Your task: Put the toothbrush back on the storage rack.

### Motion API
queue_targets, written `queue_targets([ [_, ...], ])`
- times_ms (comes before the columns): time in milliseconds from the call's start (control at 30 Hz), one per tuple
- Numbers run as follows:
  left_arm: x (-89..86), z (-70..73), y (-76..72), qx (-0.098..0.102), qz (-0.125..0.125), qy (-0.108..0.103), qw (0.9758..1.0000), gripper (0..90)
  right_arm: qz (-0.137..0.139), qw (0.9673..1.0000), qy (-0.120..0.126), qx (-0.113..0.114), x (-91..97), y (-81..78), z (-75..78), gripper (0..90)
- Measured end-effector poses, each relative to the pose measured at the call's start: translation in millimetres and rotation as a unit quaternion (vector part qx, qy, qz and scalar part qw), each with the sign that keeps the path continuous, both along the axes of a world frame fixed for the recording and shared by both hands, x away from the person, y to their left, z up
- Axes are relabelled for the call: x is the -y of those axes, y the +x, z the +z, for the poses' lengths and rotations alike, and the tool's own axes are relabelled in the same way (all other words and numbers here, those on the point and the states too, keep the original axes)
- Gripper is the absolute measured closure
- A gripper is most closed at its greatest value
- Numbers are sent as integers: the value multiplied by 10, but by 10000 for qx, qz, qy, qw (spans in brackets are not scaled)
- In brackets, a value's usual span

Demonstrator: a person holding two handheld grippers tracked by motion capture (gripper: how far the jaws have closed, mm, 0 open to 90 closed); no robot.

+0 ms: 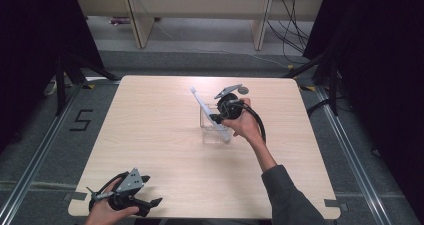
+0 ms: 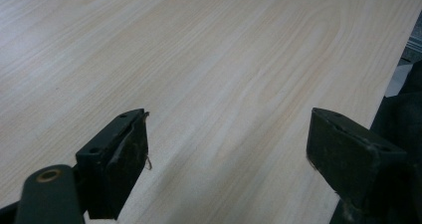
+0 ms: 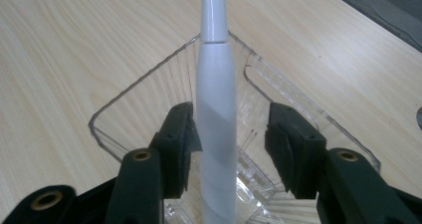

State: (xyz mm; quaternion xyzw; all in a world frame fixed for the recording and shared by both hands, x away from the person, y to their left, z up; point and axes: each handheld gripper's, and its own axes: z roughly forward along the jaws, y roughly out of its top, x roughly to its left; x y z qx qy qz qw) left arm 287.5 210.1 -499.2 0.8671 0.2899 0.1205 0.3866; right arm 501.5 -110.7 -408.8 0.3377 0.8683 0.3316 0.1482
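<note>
R gripper (image 3: 231, 139) jaws sit apart round the toothbrush (image 3: 215, 109), which leans in the clear box (image 3: 107, 129); best backs straight out w/o nudging it. L gripper (image 2: 229, 159) gapes, idle.

Looks like a lab or recording studio rather than a home. Bare wooden table (image 1: 165, 150) set alone on grey carpet (image 1: 200, 60), tape markers at its near corners. Left of the table, a floor rail (image 1: 37, 157) and a taped number (image 1: 81, 120). Black curtains (image 1: 380, 60) flanking the table, loose cables (image 1: 292, 30) beyond it under plain benches (image 1: 200, 7).
</note>
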Motion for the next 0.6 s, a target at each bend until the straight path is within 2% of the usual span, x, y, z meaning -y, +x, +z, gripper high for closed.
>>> queue_targets([
  [33,5,-4,-2,-36,35,-38,10000,161,157,9998,40,131,48,4,23,511],
  [67,5,-4,-2,-36,35,-38,10000,161,108,9997,87,201,66,-4,35,503],
  [167,-1,-2,4,25,17,15,10000,161,96,9996,197,149,114,-13,74,503],
  [267,-1,-3,1,-7,2,18,10000,161,-17,9991,338,257,170,-22,95,484],
  [300,-1,-1,1,-11,-1,19,10000,161,45,9993,295,213,195,-21,115,483],
  [333,0,-2,0,-7,17,0,10000,161,14,9990,343,271,202,-23,116,480],
  [367,-1,-3,1,-10,15,3,10000,161,-126,9990,400,158,202,-43,120,474],
  [433,-2,-3,2,-11,10,15,10000,161,-150,9987,435,204,199,-47,112,467],
  [467,-1,-3,2,-11,6,23,10000,161,-36,9987,431,275,216,-41,116,464],
  [567,0,-3,1,-8,6,16,10000,161,-39,9988,417,265,231,-51,129,458],
  [600,0,-3,1,-9,7,16,10000,161,-159,9987,471,93,227,-75,141,455],
])
